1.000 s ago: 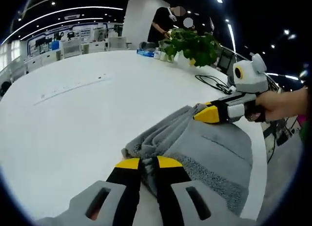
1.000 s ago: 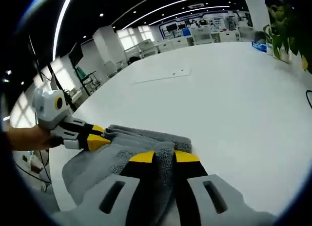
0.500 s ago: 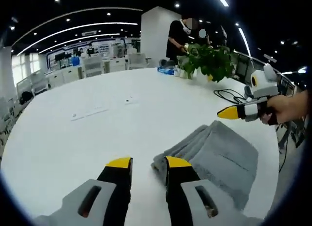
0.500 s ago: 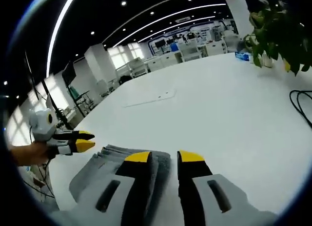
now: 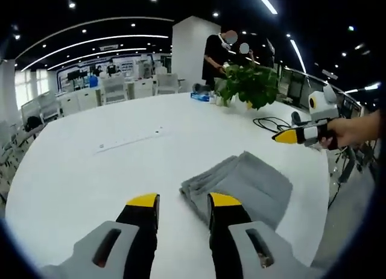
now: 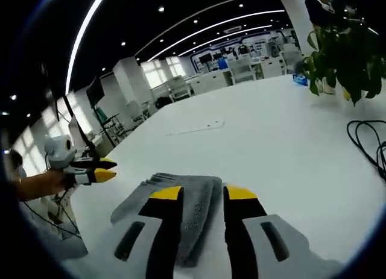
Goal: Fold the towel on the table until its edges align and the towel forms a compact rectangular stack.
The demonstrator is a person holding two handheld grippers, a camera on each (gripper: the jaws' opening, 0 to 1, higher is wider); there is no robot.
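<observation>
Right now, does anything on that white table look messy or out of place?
Nothing stands out. The grey terry towel lies folded in a compact stack on the white table, layered edges roughly aligned, with both grippers' jaws open and off it.

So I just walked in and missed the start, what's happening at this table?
A person is folding a grey towel on the white table with two handheld grippers. The towel lies in a compact folded stack near the table edge. The left gripper and right gripper are both open and off the towel, holding nothing. A potted plant and black cable sit further along the table.

The grey towel lies folded into a compact rectangular stack, flat on the white table.
</observation>
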